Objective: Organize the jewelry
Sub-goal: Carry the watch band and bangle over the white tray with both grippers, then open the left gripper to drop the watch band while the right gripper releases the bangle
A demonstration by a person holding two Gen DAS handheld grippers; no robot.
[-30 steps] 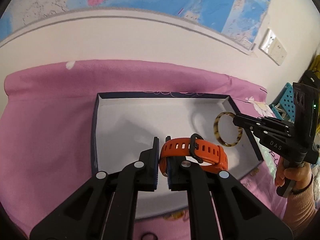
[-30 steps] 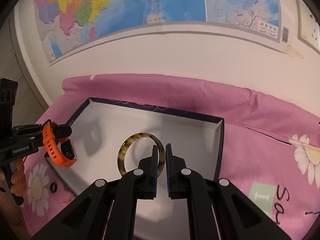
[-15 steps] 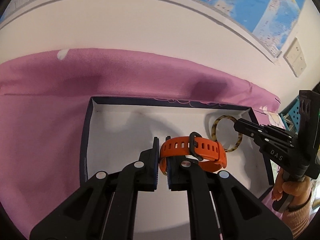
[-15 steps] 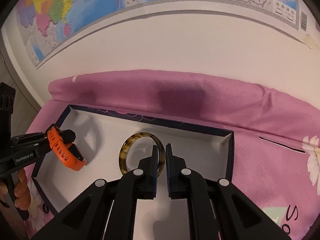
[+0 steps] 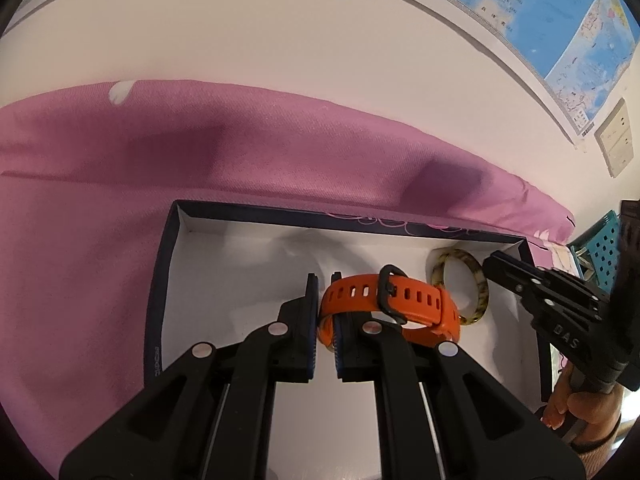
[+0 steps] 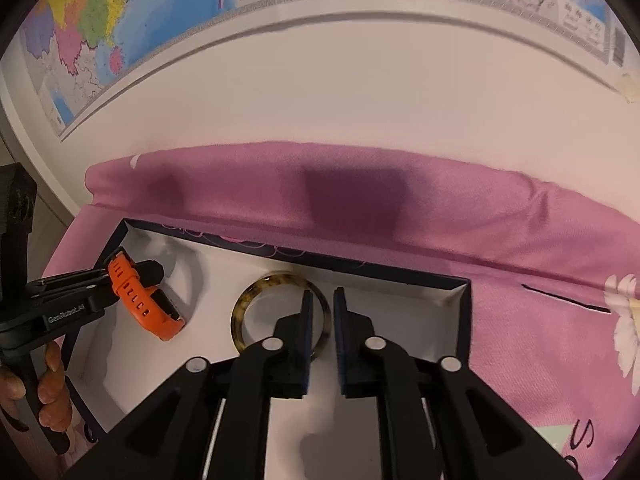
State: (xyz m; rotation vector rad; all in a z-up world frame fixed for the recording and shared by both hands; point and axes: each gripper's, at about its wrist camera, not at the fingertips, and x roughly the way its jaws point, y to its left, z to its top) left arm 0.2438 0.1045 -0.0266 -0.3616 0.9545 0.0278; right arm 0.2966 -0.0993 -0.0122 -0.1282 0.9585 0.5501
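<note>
Left claw pinches the strap of an orange watch, holding it over the white floor of a dark blue box. Right claw has just been opening, and its pads stand a little apart around the rim of a speckled brown bangle inside the same box, on a pink cloth.

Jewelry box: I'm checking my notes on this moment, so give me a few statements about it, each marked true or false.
1. The left gripper grips the orange watch. True.
2. The bangle lies outside the box. False: it is within the box's walls.
3. The cloth under the box is green. False: it is pink.
4. A map hangs on the wall behind. True.
</note>
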